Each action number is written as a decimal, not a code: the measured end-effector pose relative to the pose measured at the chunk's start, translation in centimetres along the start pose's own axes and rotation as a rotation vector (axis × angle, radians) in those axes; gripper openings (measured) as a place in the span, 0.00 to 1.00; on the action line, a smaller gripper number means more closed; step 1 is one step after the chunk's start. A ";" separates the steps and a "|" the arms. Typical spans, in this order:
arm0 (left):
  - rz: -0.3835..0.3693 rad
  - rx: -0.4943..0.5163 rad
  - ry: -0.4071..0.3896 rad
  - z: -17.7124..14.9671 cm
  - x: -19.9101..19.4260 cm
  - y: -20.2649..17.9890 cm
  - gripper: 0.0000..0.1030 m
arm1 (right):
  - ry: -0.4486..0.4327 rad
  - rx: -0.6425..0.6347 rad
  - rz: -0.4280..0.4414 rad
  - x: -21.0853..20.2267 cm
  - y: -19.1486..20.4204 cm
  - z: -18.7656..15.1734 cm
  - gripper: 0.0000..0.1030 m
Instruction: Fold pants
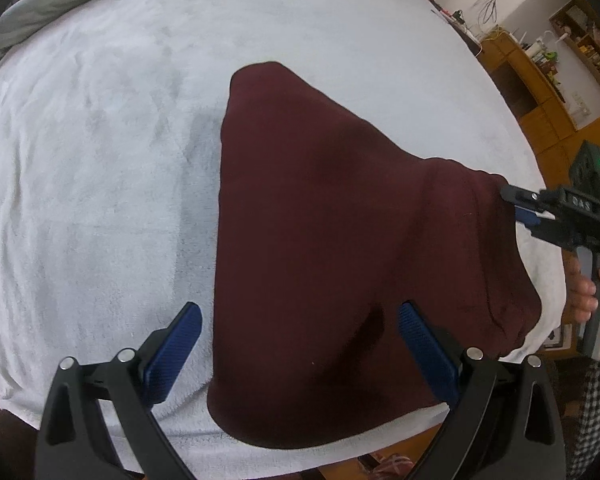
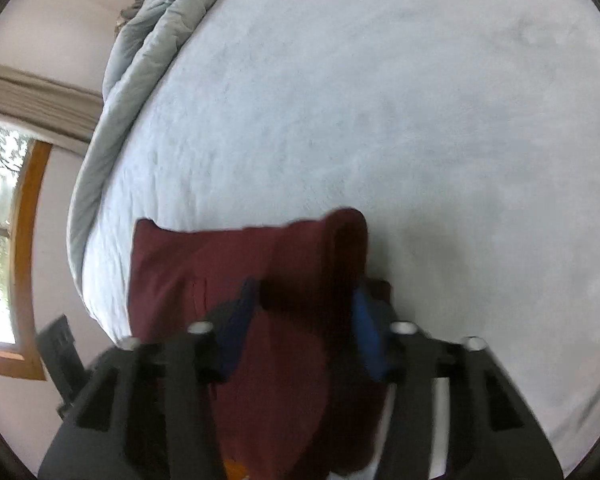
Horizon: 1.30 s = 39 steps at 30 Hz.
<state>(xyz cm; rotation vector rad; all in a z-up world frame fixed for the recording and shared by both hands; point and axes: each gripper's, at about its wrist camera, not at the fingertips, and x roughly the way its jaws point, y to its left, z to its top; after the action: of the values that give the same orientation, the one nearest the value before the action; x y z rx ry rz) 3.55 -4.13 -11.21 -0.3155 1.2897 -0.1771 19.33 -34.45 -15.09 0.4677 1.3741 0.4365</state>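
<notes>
One pair of maroon pants lies on the pale fleece blanket covering the bed, near its front edge. In the left wrist view the left gripper hovers with its two blue-padded fingers spread wide apart, grasping nothing; the pants' left edge runs up between them, and the cloth fills the field from 12 to 4 o'clock. At 3 o'clock the right gripper pinches a raised corner of the pants, lifting the fabric into a ridge. In the blurred right wrist view, the right gripper has its two blue fingers clamped on a bunched fold of the pants. One grey duvet is bunched at 10 o'clock.
</notes>
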 end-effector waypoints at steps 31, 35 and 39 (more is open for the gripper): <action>-0.068 -0.096 0.027 -2.0 0.1 0.6 0.96 | 0.063 0.069 0.212 -3.3 -0.9 -12.9 0.24; -0.063 -0.066 0.004 -1.9 -0.9 0.2 0.96 | 0.009 0.017 0.236 -6.4 0.1 -12.7 0.20; -0.074 -0.075 0.010 -1.5 -0.5 0.3 0.96 | 0.043 0.033 0.129 -5.7 -1.2 -12.9 0.20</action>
<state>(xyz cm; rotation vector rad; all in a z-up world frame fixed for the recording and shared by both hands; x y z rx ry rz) 1.92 -3.87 -11.20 -0.4272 1.2977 -0.1938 5.74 -37.82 -12.78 0.5795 1.3986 0.5326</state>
